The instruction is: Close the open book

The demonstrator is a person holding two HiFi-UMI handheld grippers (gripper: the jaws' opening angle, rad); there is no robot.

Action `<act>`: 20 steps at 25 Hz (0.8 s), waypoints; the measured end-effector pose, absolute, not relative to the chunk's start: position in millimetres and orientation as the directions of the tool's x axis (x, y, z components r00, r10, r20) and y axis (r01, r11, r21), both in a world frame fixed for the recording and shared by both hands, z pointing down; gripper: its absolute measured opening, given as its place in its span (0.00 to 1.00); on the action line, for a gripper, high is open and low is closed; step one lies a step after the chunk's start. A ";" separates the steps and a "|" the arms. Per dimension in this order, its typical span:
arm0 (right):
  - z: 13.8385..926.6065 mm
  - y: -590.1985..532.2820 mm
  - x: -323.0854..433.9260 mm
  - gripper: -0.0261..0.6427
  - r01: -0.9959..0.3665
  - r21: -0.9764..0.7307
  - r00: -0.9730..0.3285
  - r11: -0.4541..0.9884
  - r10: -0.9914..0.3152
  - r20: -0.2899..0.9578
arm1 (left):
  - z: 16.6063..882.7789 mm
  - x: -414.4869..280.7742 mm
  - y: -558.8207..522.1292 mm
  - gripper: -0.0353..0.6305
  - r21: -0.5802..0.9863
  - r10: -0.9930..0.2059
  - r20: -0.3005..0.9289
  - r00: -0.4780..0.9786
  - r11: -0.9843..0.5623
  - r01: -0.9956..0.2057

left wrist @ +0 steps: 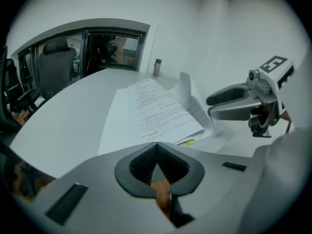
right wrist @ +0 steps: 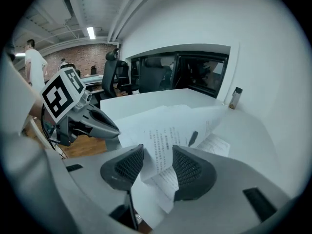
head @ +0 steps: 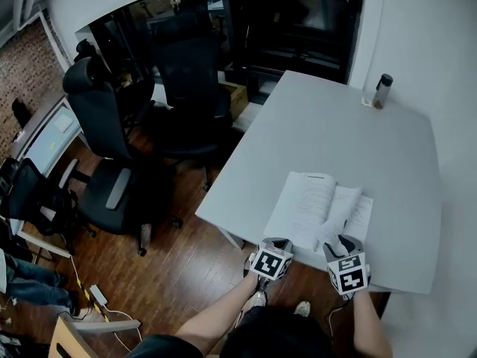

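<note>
An open book (head: pixel 304 200) with printed white pages lies on the white table (head: pixel 335 125) near its front edge. In the head view both grippers hang over that edge. My left gripper (head: pixel 279 243) is just short of the book's left page (left wrist: pixel 156 111), and in the left gripper view its jaws (left wrist: pixel 156 145) meet at the tips with nothing in them. My right gripper (head: pixel 344 243) is at the right page, where one sheet (head: pixel 332 226) curls up. That sheet (right wrist: pixel 163 140) runs through my right gripper (right wrist: pixel 157 153), whose pads stand apart and do not press it.
A small dark bottle (head: pixel 382 90) stands at the table's far right corner. Black office chairs (head: pixel 104 125) crowd the wooden floor left of the table. A white wall runs along the table's right side.
</note>
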State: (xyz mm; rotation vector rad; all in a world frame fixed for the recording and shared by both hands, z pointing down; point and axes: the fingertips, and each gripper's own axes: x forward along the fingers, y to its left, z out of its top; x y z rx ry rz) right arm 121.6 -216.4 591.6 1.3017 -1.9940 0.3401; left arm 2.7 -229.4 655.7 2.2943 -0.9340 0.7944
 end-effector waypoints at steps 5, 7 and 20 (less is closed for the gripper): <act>581.7 -210.1 171.4 0.25 -0.939 0.136 -0.155 0.316 -0.742 0.652 | 653.7 3.4 -230.3 0.06 0.241 -0.439 0.684 0.583 -0.618 -0.748; 583.6 -199.4 188.4 0.25 -0.954 0.104 -0.147 0.282 -0.739 0.657 | 653.4 2.1 -230.2 0.06 0.237 -0.443 0.684 0.580 -0.617 -0.750; 587.4 -153.3 282.1 0.25 -0.998 -0.022 -0.056 0.056 -0.744 0.666 | 636.3 -6.1 -232.0 0.06 0.236 -0.496 0.662 0.562 -0.574 -0.784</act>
